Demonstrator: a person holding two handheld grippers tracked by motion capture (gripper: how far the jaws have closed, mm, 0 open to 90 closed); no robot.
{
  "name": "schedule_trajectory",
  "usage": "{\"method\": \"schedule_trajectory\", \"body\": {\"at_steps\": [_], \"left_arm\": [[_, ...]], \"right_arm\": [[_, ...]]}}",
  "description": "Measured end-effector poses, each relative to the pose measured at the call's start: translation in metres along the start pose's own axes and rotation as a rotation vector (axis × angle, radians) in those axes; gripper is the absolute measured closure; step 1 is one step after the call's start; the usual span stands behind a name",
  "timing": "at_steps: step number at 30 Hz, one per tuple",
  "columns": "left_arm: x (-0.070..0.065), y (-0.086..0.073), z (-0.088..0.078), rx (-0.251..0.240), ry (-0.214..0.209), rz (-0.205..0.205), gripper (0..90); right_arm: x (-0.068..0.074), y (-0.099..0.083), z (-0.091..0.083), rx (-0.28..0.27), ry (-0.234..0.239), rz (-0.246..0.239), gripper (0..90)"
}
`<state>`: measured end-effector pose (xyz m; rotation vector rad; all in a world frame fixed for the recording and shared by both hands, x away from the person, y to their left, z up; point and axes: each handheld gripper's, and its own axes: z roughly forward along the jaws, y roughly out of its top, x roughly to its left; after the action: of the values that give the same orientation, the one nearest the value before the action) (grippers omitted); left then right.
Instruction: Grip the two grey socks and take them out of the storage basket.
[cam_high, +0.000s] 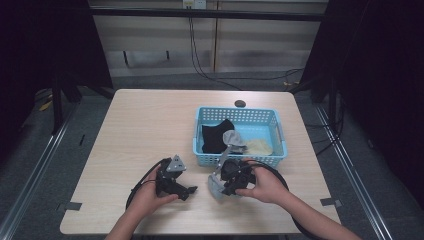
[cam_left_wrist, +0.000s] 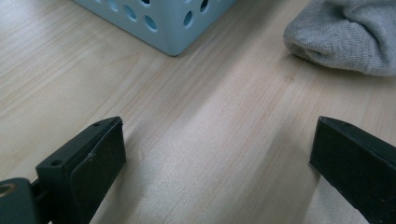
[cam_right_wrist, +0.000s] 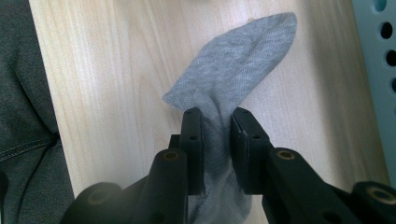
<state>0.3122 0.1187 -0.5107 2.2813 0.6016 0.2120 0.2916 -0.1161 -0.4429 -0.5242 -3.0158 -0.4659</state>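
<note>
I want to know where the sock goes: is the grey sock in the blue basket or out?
Out. The grey sock hangs over the table, pinched in the right tongs, beside the blue basket.

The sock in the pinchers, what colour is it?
Grey. The sock shows best in the right gripper view, pinched between the right gripper's jaws.

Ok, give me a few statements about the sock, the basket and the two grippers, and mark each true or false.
1. The right gripper is shut on the grey sock. True.
2. The left gripper holds a black cloth. False: it is open with only table between its jaws.
3. The basket is blue. True.
4. The basket is empty. False: a black cloth and a pale cloth lie in it.
5. The grey sock lies in the basket. False: it is over the table, outside it.
</note>
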Motion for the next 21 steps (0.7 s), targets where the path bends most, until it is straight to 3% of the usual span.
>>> {"method": "schedule_trajectory", "body": {"at_steps": [11, 16, 19, 21], "left_arm": [[0.0000, 0.0000, -0.0001, 0.001, 0.000, 0.000, 2.7], [0.0000, 0.0000, 0.0000, 0.000, 0.000, 0.000, 2.7], [-0.0001, 0.0000, -0.0001, 0.001, 0.000, -0.001, 2.7], [-0.0001, 0.0000, -0.0001, 0.001, 0.000, 0.000, 2.8]], "right_arm": [[0.0012, -0.0039, -0.0022, -0.001, -0.004, 0.025, 68.7], [0.0005, -0.0053, -0.0042, 0.004, -0.006, 0.008, 65.3], [0.0015, -0.0058, -0.0063, -0.003, -0.011, 0.034, 58.2], [0.0001, -0.0063, -0.0075, -0.004, -0.013, 0.018, 55.8]]}}
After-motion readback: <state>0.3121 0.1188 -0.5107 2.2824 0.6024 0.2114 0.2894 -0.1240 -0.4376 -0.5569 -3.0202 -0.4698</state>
